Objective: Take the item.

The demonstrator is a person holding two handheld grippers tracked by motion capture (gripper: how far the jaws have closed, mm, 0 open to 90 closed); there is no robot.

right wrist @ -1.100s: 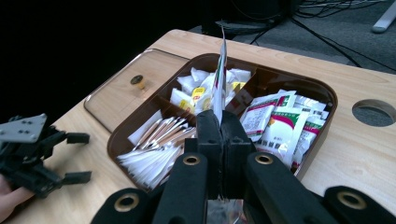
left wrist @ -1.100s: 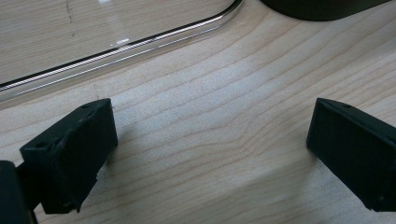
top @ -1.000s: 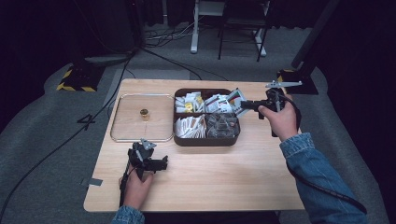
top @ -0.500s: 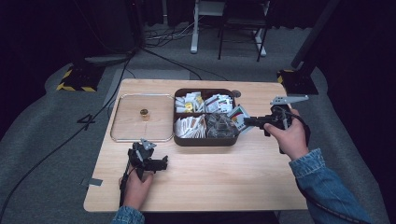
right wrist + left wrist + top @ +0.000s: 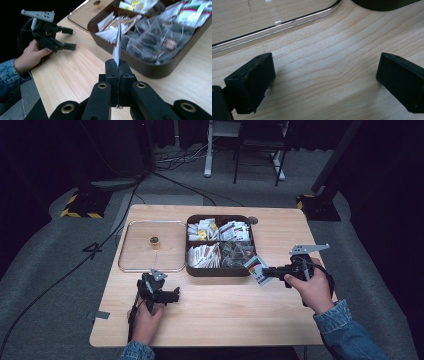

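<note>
Packet (image 5: 258,269), thin and pinched by one edge in the right gripper's (image 5: 270,271) clenched fingers just right of the brown tray (image 5: 220,271), could slip free; the left gripper (image 5: 172,295) rests spread, empty, on the near tabletop (image 5: 225,310).

The left hand (image 5: 146,316) rests near the wooden table's (image 5: 225,320) near-left edge, holding the black left gripper (image 5: 172,296) low, jaws wide apart. The right hand (image 5: 312,287), sleeve in blue denim, holds the black right gripper (image 5: 267,271) level near the right edge, jaws pinched together on a thin white sachet (image 5: 257,269).
</note>
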